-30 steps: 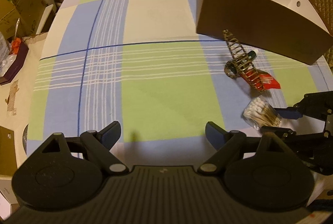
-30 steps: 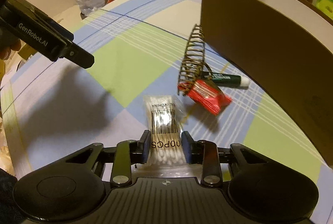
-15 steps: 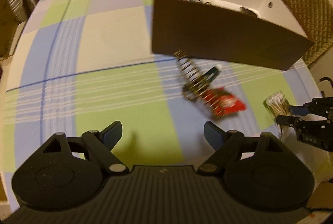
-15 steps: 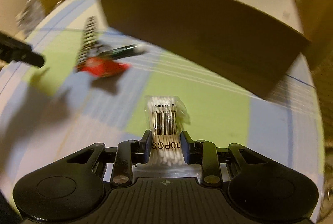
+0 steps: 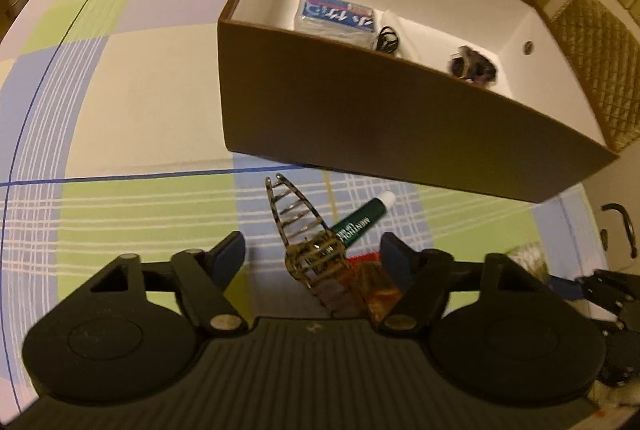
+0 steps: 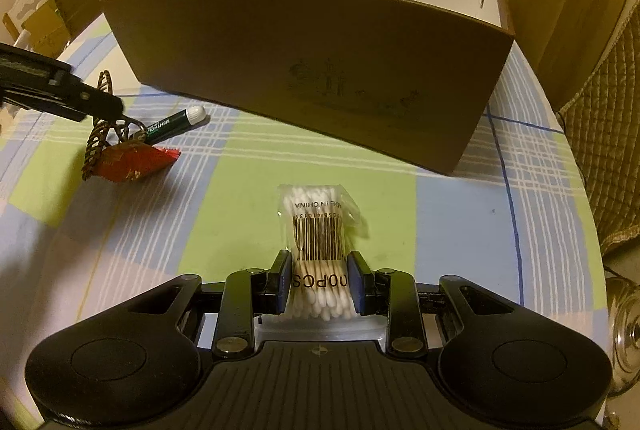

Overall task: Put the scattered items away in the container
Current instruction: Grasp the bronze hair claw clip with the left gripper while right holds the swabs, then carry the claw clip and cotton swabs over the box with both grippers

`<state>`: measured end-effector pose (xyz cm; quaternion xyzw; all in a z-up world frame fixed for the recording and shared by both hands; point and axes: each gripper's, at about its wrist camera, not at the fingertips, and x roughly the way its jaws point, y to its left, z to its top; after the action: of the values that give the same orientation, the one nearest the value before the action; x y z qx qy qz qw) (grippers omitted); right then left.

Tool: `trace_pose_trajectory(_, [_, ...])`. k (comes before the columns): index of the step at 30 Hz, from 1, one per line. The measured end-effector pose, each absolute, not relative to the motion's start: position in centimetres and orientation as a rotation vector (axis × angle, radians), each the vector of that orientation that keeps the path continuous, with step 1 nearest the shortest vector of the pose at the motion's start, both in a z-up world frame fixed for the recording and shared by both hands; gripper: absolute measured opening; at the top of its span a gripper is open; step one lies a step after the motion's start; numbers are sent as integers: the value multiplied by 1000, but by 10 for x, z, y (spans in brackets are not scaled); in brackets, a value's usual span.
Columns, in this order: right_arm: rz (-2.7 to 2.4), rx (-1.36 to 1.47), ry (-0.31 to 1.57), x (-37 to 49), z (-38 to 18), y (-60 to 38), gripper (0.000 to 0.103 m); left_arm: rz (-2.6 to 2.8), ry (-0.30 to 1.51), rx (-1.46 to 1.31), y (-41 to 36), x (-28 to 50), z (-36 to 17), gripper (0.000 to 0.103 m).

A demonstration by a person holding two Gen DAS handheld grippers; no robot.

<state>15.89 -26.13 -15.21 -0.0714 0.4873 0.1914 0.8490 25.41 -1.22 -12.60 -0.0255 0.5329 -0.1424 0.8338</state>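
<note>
counter [image 6: 248,198], covered by a checked cloth of green, blue and cream: all items below are carried on it

container [image 5: 400,118], a brown box with white inside, open at the top: it is set ahead of both tools, its long side turned toward them. inside are seen a blue-and-white packet [image 5: 338,16], a small black looped item [image 5: 387,39] beside it, and a dark bundle [image 5: 472,66] nearer the right end; what these last two are cannot be told. much of the floor is hidden by the near wall

right tool [image 6: 319,282]: its jaws are clenched on the bag of cotton swabs [image 6: 320,230], held by its near end, the long axis pointing straight forward at the container's near wall. whether the bag is lifted clear of the cloth cannot be told. judged: this tool is the nearer to delivery, and the wall must be cleared from above before release

left tool [image 5: 312,256]: released, jaws wide apart, held over the remaining pile. the pile lies just ahead and between the jaws, in front of the container's left part

hair clip [image 5: 298,222], tortoiseshell, toothed: long axis running away from the left tool, tip toward the box; it rests over the red packet

red packet [image 6: 132,162]: partly under the clip, touching it

green tube [image 5: 360,222], white cap: lying slantwise, cap end toward the container, its lower end against the clip
</note>
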Motion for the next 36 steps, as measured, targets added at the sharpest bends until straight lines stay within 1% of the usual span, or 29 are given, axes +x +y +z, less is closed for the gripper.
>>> trace_pose_trajectory(1, [404,-150,1026,158,-152,-262,27,-306,1135,-59,-13,256,-129,61])
trace_pose_trajectory(3, [404,-145,1026,159,-154,-261,27,-311,1144,-62,-14,257,-133,48])
trace_pose_trajectory(4, [404,-142,1026,159,-154,-261,27,-314,1148,-63,-14,257,-134,45])
trace_pose_trajectory(6, [404,-141,1025,160,-155,-261,27,-325,1152,-71,-14,256,-137,30])
trace_pose_trajectory(7, [404,-142,1025,160,-155,-261,27,-333,1153,-77,-13,255,-138,29])
trace_pose_trajectory(9, [404,-146,1023,160,-155,-260,27,-340,1146,-78,-10,251,-138,23])
trace_pose_trajectory(14, [408,-158,1020,160,-156,-258,27,-338,1131,-68,9,239,-132,22])
trace_pose_trajectory(21, [413,-179,1014,161,-157,-255,27,-262,1155,-14,40,217,-125,22])
trace_pose_trajectory(26, [414,-210,1005,159,-158,-250,27,-249,1185,12,44,206,-131,22])
trace_pose_trajectory(29, [414,-225,1015,160,-157,-248,27,-250,1174,39,41,205,-128,22])
trace_pose_trajectory(36, [438,-239,1041,159,-150,-241,20,-281,1151,72,33,201,-119,22])
